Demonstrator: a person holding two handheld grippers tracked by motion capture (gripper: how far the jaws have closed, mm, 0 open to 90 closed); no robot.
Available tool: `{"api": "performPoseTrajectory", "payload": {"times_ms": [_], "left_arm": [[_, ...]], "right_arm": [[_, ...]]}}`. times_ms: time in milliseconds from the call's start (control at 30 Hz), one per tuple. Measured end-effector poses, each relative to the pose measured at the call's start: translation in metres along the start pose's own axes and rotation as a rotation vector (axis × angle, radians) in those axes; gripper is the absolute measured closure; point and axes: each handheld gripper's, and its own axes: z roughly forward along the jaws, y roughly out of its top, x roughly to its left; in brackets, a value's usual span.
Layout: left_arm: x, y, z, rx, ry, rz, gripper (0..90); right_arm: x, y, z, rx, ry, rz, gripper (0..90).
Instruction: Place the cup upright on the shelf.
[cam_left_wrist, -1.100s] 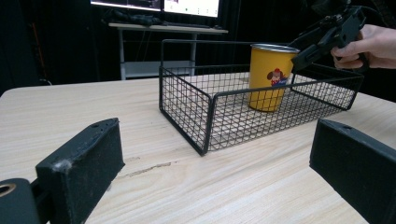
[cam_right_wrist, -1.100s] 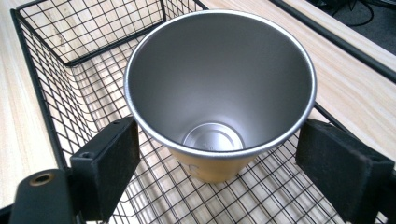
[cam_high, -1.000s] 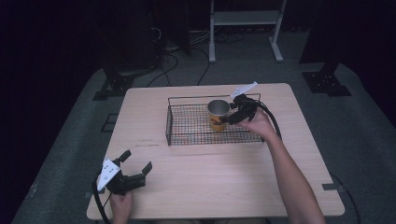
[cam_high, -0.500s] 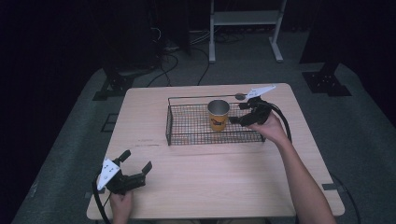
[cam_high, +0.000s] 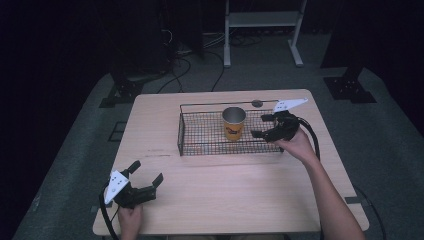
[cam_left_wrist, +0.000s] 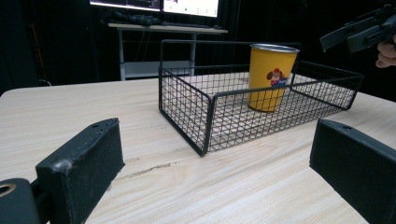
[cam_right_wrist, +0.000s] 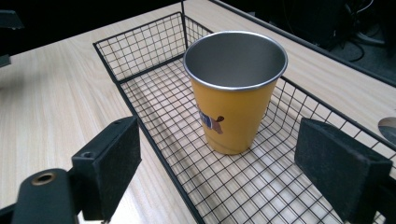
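Inside the wire basket (cam_high: 205, 135) on the tabletop (cam_high: 240, 185) stands the yellow cup (cam_high: 233, 123), upright. Right hand-held gripper (cam_high: 264, 126) has drawn back from it toward the basket's right end, jaws apart, empty. Left hand-held gripper (cam_high: 146, 174) stays at the near left corner, jaws spread.

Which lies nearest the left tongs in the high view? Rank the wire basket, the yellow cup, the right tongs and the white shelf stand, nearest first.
1. Wire basket: mid-table, its near-left corner closest to the left tongs.
2. Yellow cup: upright inside the basket, toward its right half.
3. Right tongs: open at the basket's right end, just past the cup.
4. White shelf stand: on the floor beyond the table's far edge.
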Motion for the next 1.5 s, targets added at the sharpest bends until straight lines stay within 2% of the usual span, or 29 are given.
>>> {"api": "performPoseTrajectory", "payload": {"times_ms": [400,667,1167,1500], "left_arm": [[-0.001,0.0,0.0,0.006,0.003,0.004,1.7],[-0.001,0.0,0.0,0.007,0.003,0.006,1.7],[-0.001,0.0,0.0,0.009,0.004,0.009,1.6],[-0.001,-0.001,0.0,0.01,0.006,0.008,1.7]], "right_arm": [[0.009,-0.012,-0.016,-0.039,-0.001,-0.015,13.6],[0.012,-0.02,-0.023,-0.037,0.003,-0.02,13.6],[0.016,-0.045,-0.034,-0.022,0.008,0.0,13.8],[0.018,-0.06,-0.043,-0.035,-0.001,0.015,13.8]]}}
